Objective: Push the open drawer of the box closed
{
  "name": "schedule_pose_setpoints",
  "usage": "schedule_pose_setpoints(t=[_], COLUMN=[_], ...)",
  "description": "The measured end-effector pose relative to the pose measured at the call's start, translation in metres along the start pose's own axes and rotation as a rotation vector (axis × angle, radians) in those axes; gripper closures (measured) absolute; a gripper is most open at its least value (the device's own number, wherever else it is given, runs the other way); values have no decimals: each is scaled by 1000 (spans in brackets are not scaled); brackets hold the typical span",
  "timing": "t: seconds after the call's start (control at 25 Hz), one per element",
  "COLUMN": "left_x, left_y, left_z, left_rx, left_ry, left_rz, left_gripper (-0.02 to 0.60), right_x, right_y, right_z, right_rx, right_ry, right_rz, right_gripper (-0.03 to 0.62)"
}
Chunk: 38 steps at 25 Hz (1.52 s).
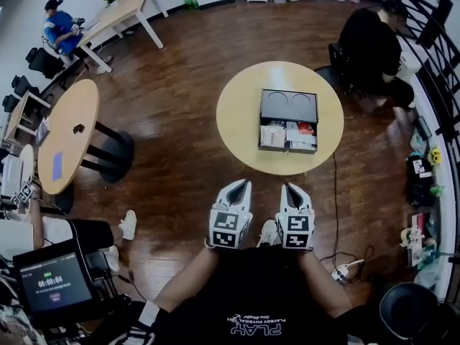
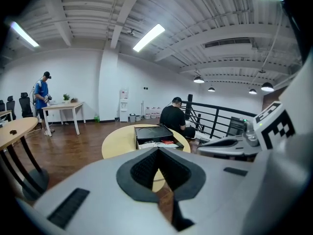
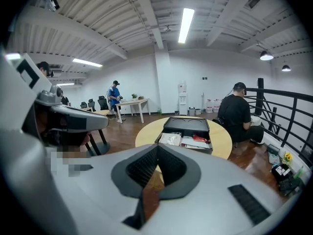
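On the box's [image 1: 289, 105] near side, the open drawer [image 1: 287, 136] faces your right gripper [image 1: 289, 190]; the left gripper [image 1: 246, 185] sits farther off; both are pinched together, empty.

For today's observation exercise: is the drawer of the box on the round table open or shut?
Open: the drawer juts from the box, its contents showing.

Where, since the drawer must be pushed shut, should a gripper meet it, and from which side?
The drawer's front wall, mid-width, from the person's side. It stands pulled out of the box toward the person, so a straight push away should slide it in without skewing.
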<state>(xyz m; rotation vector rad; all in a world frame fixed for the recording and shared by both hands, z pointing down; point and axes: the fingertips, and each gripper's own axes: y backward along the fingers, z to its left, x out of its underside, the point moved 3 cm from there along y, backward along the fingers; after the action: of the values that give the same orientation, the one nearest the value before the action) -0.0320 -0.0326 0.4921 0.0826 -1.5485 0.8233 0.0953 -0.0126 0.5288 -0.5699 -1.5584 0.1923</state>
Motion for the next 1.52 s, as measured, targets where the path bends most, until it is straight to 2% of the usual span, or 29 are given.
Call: schedule_pose_setpoints(t=[0.2, 0.84, 1.12, 1.36, 1.52], left_x=[-1, 2, -9, -15, -10], left_y=[-14, -21, -57, -84, -104], left_z=[-4, -3, 31, 48, 65], left_rx=[3, 8, 25, 43, 39], left_ry=[23, 33, 70, 81, 95], left_rz=[14, 30, 49, 76, 97], left_gripper=[584, 584, 584, 584, 584], right_x=[5, 10, -1, 5, 15], right_y=[-7, -16, -56, -84, -115], right_z=[-20, -22, -30, -34, -37], right_rx=[11, 5, 43, 59, 79], right_ry=[-2, -17, -35, -49, -20], right_rz=[24, 49, 90, 144, 194], right_gripper=[589, 589, 589, 589, 589])
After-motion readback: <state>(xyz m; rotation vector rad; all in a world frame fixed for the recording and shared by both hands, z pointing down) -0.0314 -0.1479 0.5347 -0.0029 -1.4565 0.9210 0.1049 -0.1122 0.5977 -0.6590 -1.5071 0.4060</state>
